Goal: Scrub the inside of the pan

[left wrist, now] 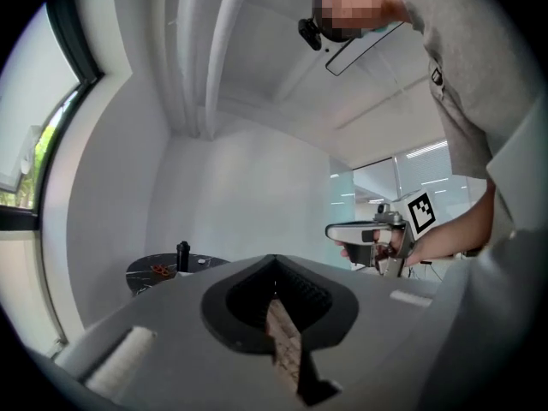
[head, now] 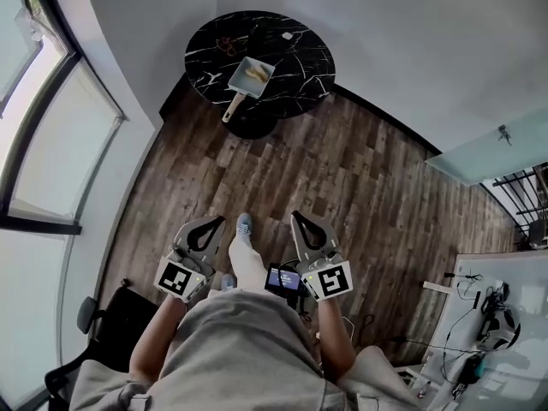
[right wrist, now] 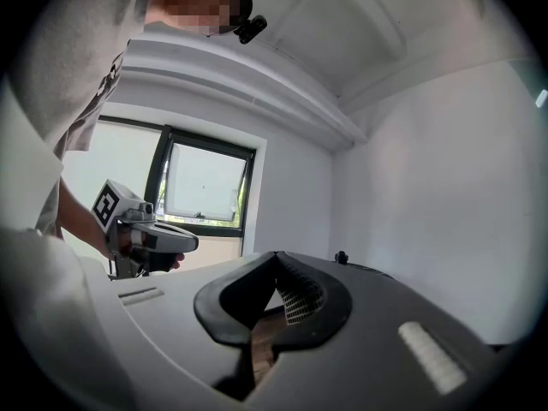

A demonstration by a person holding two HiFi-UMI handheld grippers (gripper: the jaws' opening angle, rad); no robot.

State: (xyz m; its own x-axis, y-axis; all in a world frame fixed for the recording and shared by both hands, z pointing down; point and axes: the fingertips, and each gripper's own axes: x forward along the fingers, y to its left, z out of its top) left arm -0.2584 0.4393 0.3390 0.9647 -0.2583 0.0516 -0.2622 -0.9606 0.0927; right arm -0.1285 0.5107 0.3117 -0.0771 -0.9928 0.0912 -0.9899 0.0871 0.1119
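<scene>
Standing well back from the round table (head: pixel 300 67) where the pan (head: pixel 251 77) waits unscrubbed, a person holds the left gripper (head: pixel 210 226) and right gripper (head: pixel 301 223) level, fingers (left wrist: pixel 167 324) pressed together on nothing.

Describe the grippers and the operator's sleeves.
Both are handheld. The left gripper and right gripper have light-grey shells, and their black-lined fingers form a pointed loop. Each carries a white marker cube with black squares. The person wears a grey short-sleeved T-shirt.
</scene>
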